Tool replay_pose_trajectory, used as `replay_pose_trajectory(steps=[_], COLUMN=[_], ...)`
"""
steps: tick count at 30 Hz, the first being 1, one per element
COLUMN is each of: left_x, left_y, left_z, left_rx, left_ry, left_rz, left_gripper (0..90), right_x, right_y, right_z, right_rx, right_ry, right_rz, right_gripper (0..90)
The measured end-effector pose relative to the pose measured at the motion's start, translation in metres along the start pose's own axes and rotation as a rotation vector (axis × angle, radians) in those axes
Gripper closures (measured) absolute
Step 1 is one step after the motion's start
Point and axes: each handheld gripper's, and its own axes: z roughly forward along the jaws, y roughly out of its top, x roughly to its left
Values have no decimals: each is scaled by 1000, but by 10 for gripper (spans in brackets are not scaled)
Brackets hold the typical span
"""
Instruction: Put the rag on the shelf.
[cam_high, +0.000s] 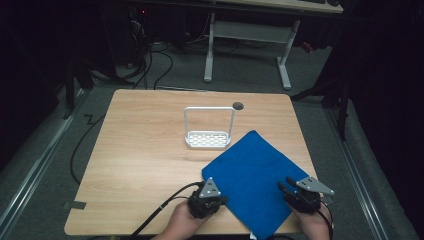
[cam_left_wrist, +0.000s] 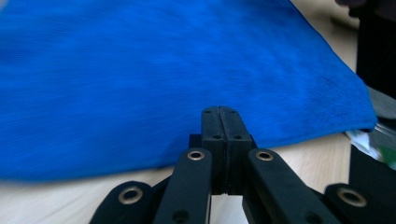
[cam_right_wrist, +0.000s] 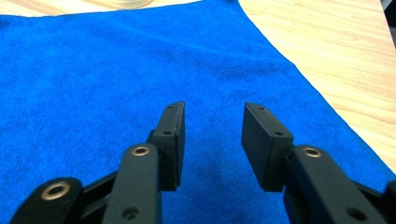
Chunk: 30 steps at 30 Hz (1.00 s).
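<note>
Readable text: none in any view.
Flat blue terry cloth (cam_high: 252, 181): plain, with no print or legible tag.
White wire-handled perforated rack (cam_high: 208, 129): unmarked.
Light wooden tabletop (cam_high: 140, 160): bare grain, no label.
Black jaws of both grippers: brass rivets only, no lettering.

The bench (cam_high: 140, 150) is pale wood with a smooth, matt grain. On it lies a blue cloth (cam_high: 252, 175), soft and finely napped like a towel. The white rack (cam_high: 208, 131) looks like smooth plastic or coated metal. Both tools' jaws are matt black with brass-coloured rivets.
</note>
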Motion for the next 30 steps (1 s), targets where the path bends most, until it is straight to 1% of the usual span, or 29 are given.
replay_pose_trajectory(steps=[1,2,3,5,6,7,8,11,13,14,15,16,18,21,24,26,28,29,30], left_x=[-3,-7,-9,-9,-8,-9,-8,-6,1,1,8,8,18,28,38,44,53,53,60], left_y=[1,2,2,3,3,3,4,2,-5,-5,-11,-11,-20,-28,-37,-41,-47,-47,-52], left_z=[6,11,12,11,12,11,10,6,-5,-5,-14,-14,-29,-44,-58,-66,-75,-75,-83], left_rx=[15,36,31,30,44,52,62,69,74,74,76,76,69,73,66,63,54,54,45], left_ry=[-2,6,17,17,11,17,16,10,9,9,13,13,44,95,138,164,194,194,223], left_rz=[16,39,61,56,42,49,49,40,19,19,-4,-4,-39,-65,-104,-128,-164,-164,-188], left_gripper=[900,900,896,889,889,890,891,893,895,896,896,896,896,895,894,894,895,894,895], right_x=[0,-1,-1,-1,-2,-4,-5,-5,-4,-4,-1,-1,2,7,13,16,19,19,21], right_y=[-1,-1,-2,-2,-3,-5,-5,-6,-3,-3,-1,-1,4,12,19,24,28,28,32], right_z=[-1,-1,-2,-4,-5,-8,-8,-8,-8,-8,-6,-6,-1,9,19,26,34,34,41], right_rx=[2,0,3,4,-2,-2,-1,2,-4,-4,-10,-10,-16,-17,-20,-14,-6,-6,6], right_ry=[2,2,2,0,1,0,0,1,9,9,16,16,31,57,86,104,120,120,135], right_rz=[5,-2,-2,5,-1,13,16,28,14,14,5,5,-9,-22,-41,-55,-59,-59,-69], right_gripper=[619,624,629,633,636,638,638,639,643,643,648,648,673,691,711,728,748,748,771])
